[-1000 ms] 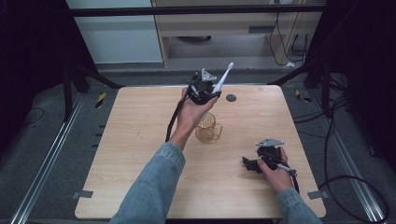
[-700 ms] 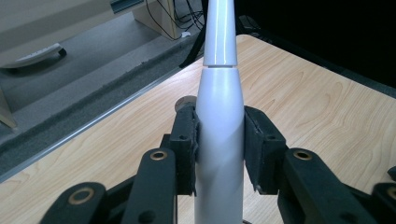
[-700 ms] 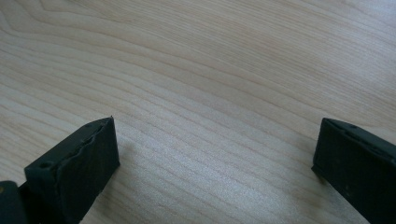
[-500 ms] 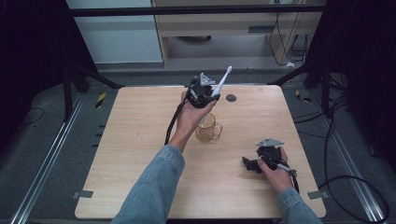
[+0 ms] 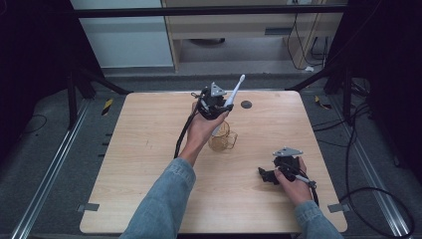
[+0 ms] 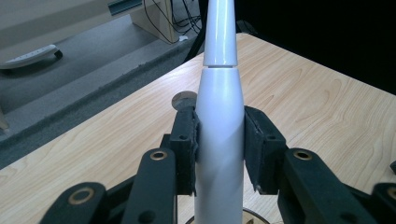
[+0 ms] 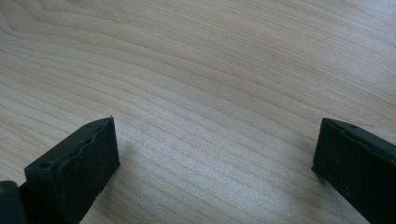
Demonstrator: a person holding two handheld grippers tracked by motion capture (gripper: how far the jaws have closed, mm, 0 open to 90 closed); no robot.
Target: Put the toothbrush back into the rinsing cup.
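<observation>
Pale wood grain runs across the square table [image 5: 149,149], which stands on a grey floor with a light cabinet and dark stands behind it. From the left of the high view a forearm in a blue denim sleeve [image 5: 164,204] reaches up the middle of the board, and its hand carries the left gripper [image 5: 215,102] raised over the far half of the table. That gripper is clamped on a white electric toothbrush [image 5: 233,94], gripping the thick handle while the slim neck slants up and to the right, past the jaws toward the back edge. Just below the hand, on the table, sits a clear amber glass mug [image 5: 221,139], and beyond the brush head a small dark round disc [image 5: 246,104] lies on the wood. The left gripper view gives what the high view cannot: both black pads pressed flat against the sides of the toothbrush [image 6: 219,154], the seam where the neck joins the handle just above them, and the rim of the mug [image 6: 254,215] peeking in under the handle. Farther right, near the front edge, the right gripper [image 5: 268,175] rests low on the table in the other hand, well apart from the brush. The right gripper view shows its jaws spread wide with bare wood between them.
</observation>
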